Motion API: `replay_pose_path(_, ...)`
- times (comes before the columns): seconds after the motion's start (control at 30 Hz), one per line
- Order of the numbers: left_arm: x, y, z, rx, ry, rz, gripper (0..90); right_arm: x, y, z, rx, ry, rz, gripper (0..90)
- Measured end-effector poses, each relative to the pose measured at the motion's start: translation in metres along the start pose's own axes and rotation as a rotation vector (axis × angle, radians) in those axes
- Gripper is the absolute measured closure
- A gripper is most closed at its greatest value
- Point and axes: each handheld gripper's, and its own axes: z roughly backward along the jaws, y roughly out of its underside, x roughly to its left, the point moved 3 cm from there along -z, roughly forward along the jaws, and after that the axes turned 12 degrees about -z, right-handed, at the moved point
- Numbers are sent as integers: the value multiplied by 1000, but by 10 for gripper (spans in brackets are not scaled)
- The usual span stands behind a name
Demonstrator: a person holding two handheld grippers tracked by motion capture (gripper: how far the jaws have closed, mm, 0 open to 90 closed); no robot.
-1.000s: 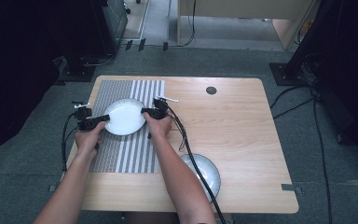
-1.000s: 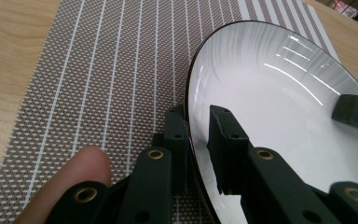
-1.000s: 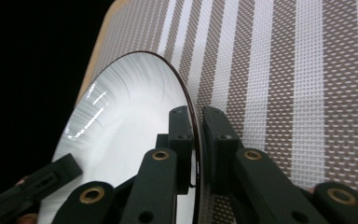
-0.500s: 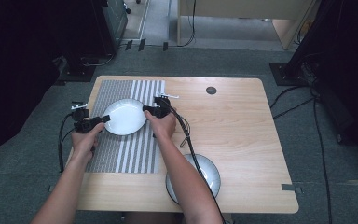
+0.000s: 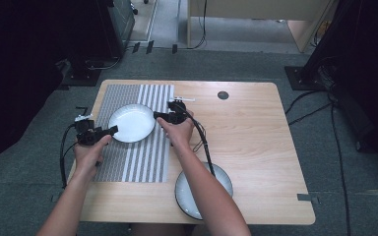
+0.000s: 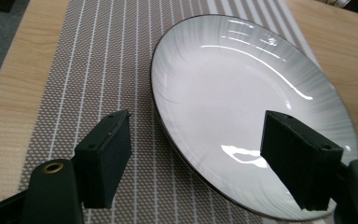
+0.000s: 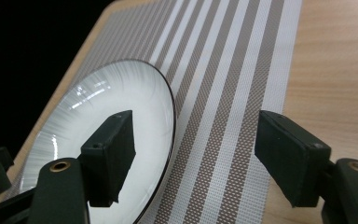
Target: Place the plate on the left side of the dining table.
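A white plate with a thin dark rim (image 5: 131, 123) lies on a striped grey and white placemat (image 5: 128, 162). My left gripper (image 5: 112, 130) is at the plate's near-left edge. In the left gripper view it (image 6: 198, 121) stands open, straddling the rim of the plate (image 6: 242, 93), with one jaw over the mat (image 6: 74, 70) and one over the plate. My right gripper (image 5: 156, 116) is at the plate's right edge. It (image 7: 198, 121) is open too, one jaw over the plate (image 7: 121, 98) and the other over the mat (image 7: 223, 93).
A second grey-white dish (image 5: 204, 189) sits near the wooden table's (image 5: 256, 137) front edge, partly under the person's right forearm. A round black grommet (image 5: 223, 95) is at the back. Cables trail on the floor to the right.
The left gripper has drawn slightly back toward the person. The right forearm has swung over the front dish. The plate has not moved.
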Motion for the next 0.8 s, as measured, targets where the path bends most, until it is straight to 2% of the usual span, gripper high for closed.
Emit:
replay_pose_path(0.1, -6, 1, 9, -20, 3, -9, 234, -2, 2, 13, 3, 49, 60, 301)
replay_pose_path(0.13, -7, 2, 11, -25, 4, -12, 234, -2, 2, 13, 3, 49, 60, 301)
replay_pose_path(0.37, -24, 7, 27, -47, -15, -57, 232, -7, 7, 40, -15, 0, 56, 291)
replay_pose_path(0.53, -36, 14, 36, -59, -2, -66, 230, -10, 10, 56, -27, -12, 59, 286)
replay_pose_path(0.8, -54, 26, 48, -71, 7, -81, 230, -18, 20, 84, -27, -52, 104, 271)
